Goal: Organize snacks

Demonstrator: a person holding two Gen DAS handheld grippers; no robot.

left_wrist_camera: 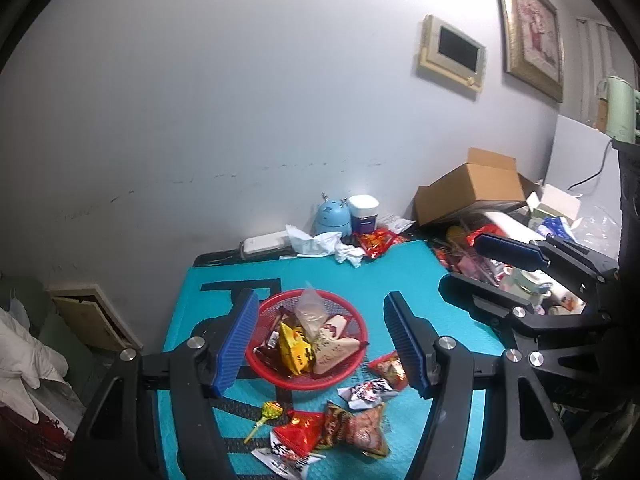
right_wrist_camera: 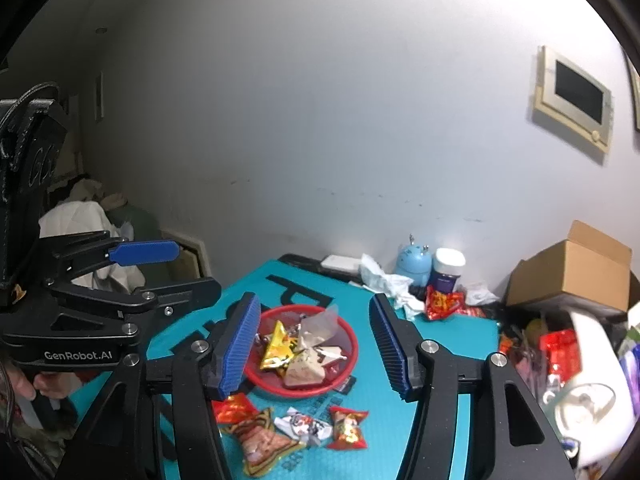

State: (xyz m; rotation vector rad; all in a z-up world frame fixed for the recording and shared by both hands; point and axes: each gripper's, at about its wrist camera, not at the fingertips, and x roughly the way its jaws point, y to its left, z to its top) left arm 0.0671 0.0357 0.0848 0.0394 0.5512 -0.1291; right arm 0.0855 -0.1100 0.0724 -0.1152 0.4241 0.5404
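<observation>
A red mesh basket point(left_wrist_camera: 352, 316) point(right_wrist_camera: 349, 334) on a teal mat point(left_wrist_camera: 400, 276) point(right_wrist_camera: 448, 336) holds several snack packets, among them a yellow one point(left_wrist_camera: 295, 346) point(right_wrist_camera: 278, 346). In front of it lie loose snacks: a lollipop point(left_wrist_camera: 269, 412), a red packet point(left_wrist_camera: 300, 434), a brown packet point(left_wrist_camera: 356, 430) point(right_wrist_camera: 260, 440), a white wrapper point(left_wrist_camera: 368, 392) point(right_wrist_camera: 304, 424) and a small red packet point(left_wrist_camera: 390, 366) point(right_wrist_camera: 348, 428). My left gripper point(left_wrist_camera: 322, 346) is open and empty above the basket. My right gripper point(right_wrist_camera: 314, 348) is open and empty above it too.
At the back of the mat are crumpled tissue point(left_wrist_camera: 320, 242), a blue round gadget point(left_wrist_camera: 331, 216), a white-lidded jar point(left_wrist_camera: 363, 214) and a red bag point(left_wrist_camera: 376, 242). A cardboard box point(left_wrist_camera: 472, 188) and clutter sit right. Pillows point(left_wrist_camera: 24, 360) lie left.
</observation>
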